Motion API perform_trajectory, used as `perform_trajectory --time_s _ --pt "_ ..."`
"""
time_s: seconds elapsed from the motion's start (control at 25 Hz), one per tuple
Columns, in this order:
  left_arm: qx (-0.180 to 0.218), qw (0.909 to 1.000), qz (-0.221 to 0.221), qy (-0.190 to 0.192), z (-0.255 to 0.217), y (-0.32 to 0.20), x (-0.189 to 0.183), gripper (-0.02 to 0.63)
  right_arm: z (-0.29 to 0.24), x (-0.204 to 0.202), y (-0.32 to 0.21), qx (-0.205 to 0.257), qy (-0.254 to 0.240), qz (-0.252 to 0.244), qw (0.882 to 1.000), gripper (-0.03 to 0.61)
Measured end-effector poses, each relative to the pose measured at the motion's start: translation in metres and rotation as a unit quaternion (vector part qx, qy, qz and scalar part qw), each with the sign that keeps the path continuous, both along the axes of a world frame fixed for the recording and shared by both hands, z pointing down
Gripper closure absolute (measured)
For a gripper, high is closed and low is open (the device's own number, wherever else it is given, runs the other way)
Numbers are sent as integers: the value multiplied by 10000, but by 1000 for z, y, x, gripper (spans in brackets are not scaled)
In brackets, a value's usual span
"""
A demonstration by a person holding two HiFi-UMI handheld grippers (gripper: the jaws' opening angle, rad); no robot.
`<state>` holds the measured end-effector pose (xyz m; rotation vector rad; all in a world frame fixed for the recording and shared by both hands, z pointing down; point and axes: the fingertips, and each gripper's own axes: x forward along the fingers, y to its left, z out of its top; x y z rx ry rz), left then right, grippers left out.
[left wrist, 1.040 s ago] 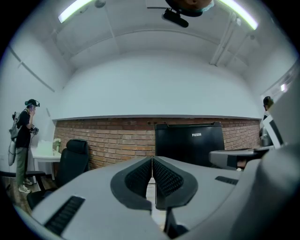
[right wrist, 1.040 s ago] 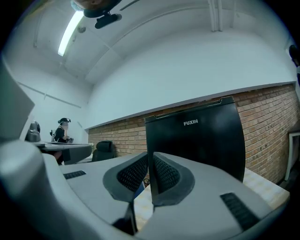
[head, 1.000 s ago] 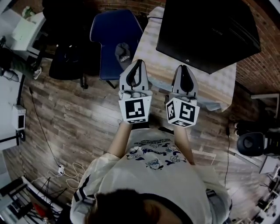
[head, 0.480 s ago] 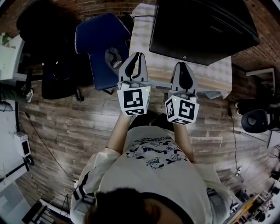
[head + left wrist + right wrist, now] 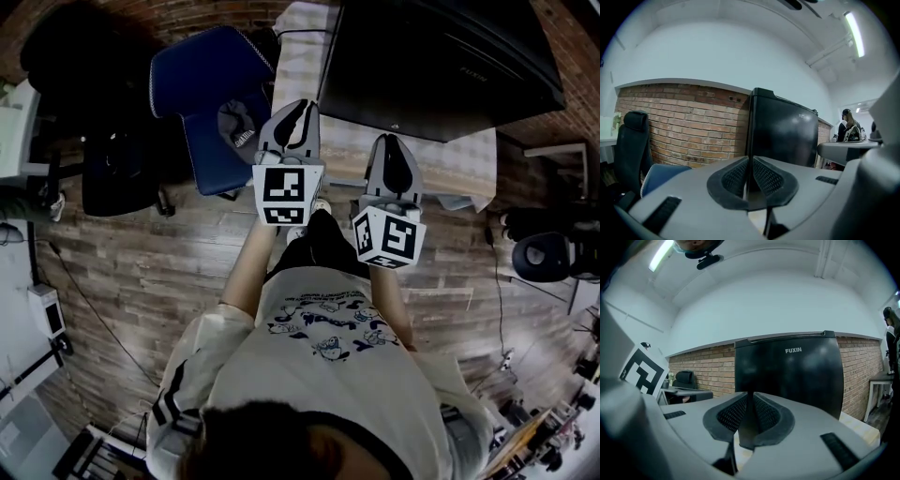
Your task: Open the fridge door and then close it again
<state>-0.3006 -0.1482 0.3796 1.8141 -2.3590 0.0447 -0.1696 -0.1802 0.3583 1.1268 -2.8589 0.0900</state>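
1. Since a second ago the left gripper (image 5: 298,117) has pushed forward towards the table's near left corner. It now reaches further ahead than the right gripper (image 5: 393,148), where before the two were about level. The fridge (image 5: 441,66) also fills more of the head view than it did.
2. At far left a black office chair (image 5: 117,173) stands on the wooden floor (image 5: 141,272).
3. Just to its right is a blue chair (image 5: 202,84), with a dark cap (image 5: 239,127) lying on the seat edge nearest the table.
4. The left gripper (image 5: 750,174) has its jaws pressed together with nothing between them. In its own view it points at the fridge's (image 5: 783,136) left edge, with the brick wall (image 5: 693,122) behind.
5. The right gripper (image 5: 751,414) is likewise closed to a narrow slit and holds nothing. It faces the fridge (image 5: 787,376) front squarely, a little apart from it.
6. The fridge, black and glossy, stands on the table (image 5: 469,169), which is covered in a pale chequered cloth. Its door lies flush and closed, and neither gripper touches it.
7. At the right edge of the left gripper view a person (image 5: 848,126) sits well back in the room.
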Motion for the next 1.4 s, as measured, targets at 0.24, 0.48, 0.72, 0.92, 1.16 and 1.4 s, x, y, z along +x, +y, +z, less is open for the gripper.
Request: perform_trajectory --time_s 0.24,0.48,0.72,0.92,1.16,1.4 --pt "-96 9996 251 61 10 -33 -15 508 9 -24 -25 -88 70 -149 9998 525" --pt "-16 9966 822 86 17 -67 -20 449 21 -38 -48 -168 229 -291 9992 525" --pt "-152 9909 1336 0 28 -87 -24 425 32 -47 -60 -244 354 -374 9984 526" --pt "-220 9849 1718 -56 37 -99 -19 417 40 -51 -65 -275 430 -437 9977 525" --pt "-234 9769 2123 -97 37 -102 -19 408 47 -51 -70 -335 472 -465 9972 525" --pt "-203 9658 2584 -99 37 -106 -18 396 51 -53 -74 -370 490 -547 9966 525"
